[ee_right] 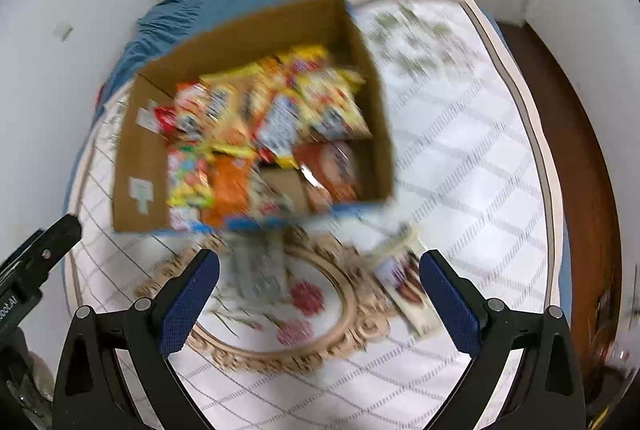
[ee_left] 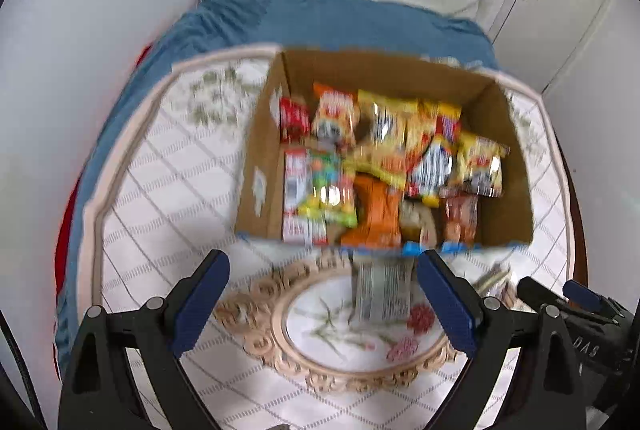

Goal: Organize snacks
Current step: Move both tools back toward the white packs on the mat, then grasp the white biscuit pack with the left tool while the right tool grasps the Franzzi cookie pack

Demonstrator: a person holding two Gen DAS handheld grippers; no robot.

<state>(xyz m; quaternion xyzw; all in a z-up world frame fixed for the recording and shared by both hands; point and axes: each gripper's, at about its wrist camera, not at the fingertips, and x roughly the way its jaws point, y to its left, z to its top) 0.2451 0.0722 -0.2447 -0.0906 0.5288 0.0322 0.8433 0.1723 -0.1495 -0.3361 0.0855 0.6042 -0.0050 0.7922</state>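
Both views motion-blurred.

Desk (ee_left: 168,165): white patterned cloth, round floral medallion (ee_left: 340,326) at centre.

Cardboard box (ee_left: 264,149): open top, sits on the desk just past the medallion, packed with snack packets (ee_left: 380,141) — red, yellow and orange wrappers; labels unreadable.

Two packets still outside the box on the desk: a grey-white one (ee_left: 382,290) lying against the box's near edge, partly over the medallion, and a paler one with a dark picture (ee_right: 408,290) to its right, at the medallion's rim.

Left tool (ee_left: 324,294): fingers spread wide, holding nothing, above the medallion.

Right tool (ee_right: 320,294): also wide apart, empty; the paler packet lies just inside its right finger (ee_right: 448,298).
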